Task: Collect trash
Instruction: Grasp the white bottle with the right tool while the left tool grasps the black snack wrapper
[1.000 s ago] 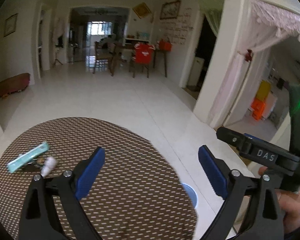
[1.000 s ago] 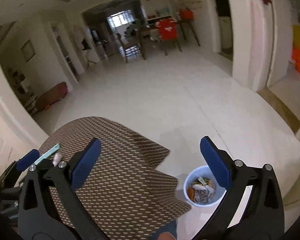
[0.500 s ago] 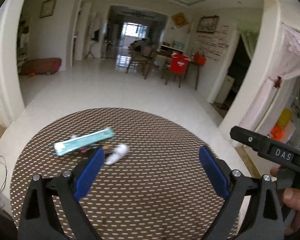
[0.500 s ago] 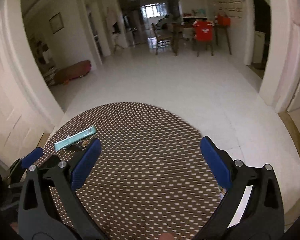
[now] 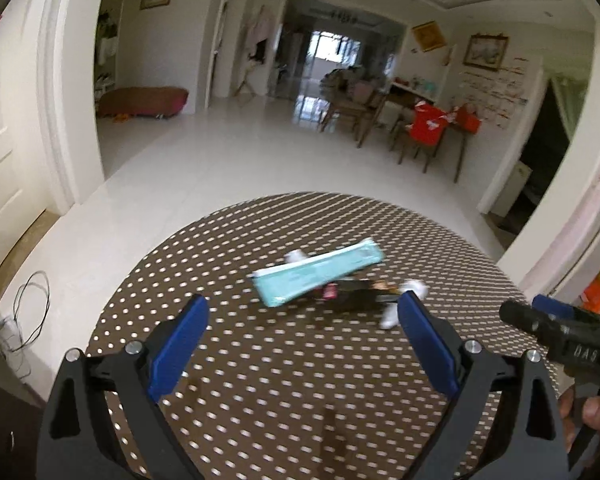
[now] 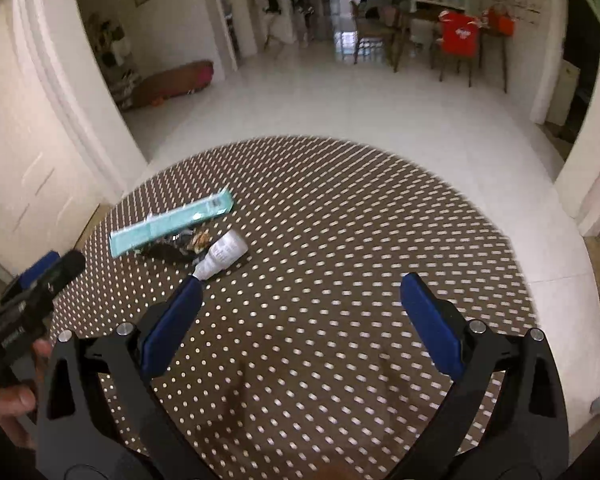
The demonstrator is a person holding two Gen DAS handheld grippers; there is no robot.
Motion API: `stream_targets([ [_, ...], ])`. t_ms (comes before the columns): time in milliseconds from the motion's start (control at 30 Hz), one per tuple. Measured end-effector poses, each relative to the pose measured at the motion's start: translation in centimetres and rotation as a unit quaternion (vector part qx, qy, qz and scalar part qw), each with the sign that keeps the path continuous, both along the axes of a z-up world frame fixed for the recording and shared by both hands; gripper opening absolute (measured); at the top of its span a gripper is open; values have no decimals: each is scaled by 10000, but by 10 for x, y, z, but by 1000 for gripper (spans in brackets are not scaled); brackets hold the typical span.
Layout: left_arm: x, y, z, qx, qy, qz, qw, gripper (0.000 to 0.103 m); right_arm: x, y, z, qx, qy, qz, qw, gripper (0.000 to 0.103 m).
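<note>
Two grippers, left gripper (image 5: 302, 346) and right gripper (image 6: 300, 324), gape wide, empty; at frame centre we see teal wrapper (image 5: 318, 272) overlapping dark wrapper (image 5: 356, 292) and white bottle (image 6: 224, 254); we risk scattering them.

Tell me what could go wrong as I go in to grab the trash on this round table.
The teal wrapper lies partly over the dark wrapper, with the small white bottle right beside them, so closing on one may drag or scatter the others. The flat wrapper may slip from the left gripper, whose jaws are open. The right gripper, also open, hovers close by, so the two could bump.
</note>
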State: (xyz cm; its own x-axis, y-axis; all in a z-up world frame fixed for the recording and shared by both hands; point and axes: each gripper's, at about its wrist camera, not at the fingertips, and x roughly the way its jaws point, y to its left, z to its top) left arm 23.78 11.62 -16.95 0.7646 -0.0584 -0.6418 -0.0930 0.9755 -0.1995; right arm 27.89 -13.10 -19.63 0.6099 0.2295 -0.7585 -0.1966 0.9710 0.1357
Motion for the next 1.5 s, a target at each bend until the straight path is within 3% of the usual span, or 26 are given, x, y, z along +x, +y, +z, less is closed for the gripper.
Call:
stream_targets([
  [300,34,24,-31,37,359,103,9993,93,36,65,-50,-251,131,738,9969,96],
  [433,49,27,-39,107,467,53,9988,93,52,80,-62,-319,148,850,9958,78],
  [467,53,26,-41,119,497,0,9987,93,53,82,-62,-374,68,867,9955,61],
  [500,57,25,-42,130,518,-44,9986,93,53,84,-62,-422,-11,908,9950,51],
  [633,72,19,-48,246,589,-189,9978,93,56,79,-64,-276,17,947,9951,51],
  [867,78,-5,-53,623,665,-721,9932,93,45,25,-57,60,86,610,9981,51],
  [1033,66,-20,-61,576,777,-1022,9901,92,33,-6,-47,221,73,384,9990,51],
  [1100,63,-25,-61,502,789,-1139,9891,84,31,-13,-45,248,67,350,9991,51],
  [1267,66,-30,-60,563,794,-1135,9888,82,23,-23,-39,322,31,324,9990,51],
  [1367,75,-32,-62,496,929,-1320,9856,68,20,-29,-37,341,1,308,9989,51],
  [1500,69,-43,-56,574,847,-1421,9846,65,15,-33,-37,380,-18,260,9989,51],
])
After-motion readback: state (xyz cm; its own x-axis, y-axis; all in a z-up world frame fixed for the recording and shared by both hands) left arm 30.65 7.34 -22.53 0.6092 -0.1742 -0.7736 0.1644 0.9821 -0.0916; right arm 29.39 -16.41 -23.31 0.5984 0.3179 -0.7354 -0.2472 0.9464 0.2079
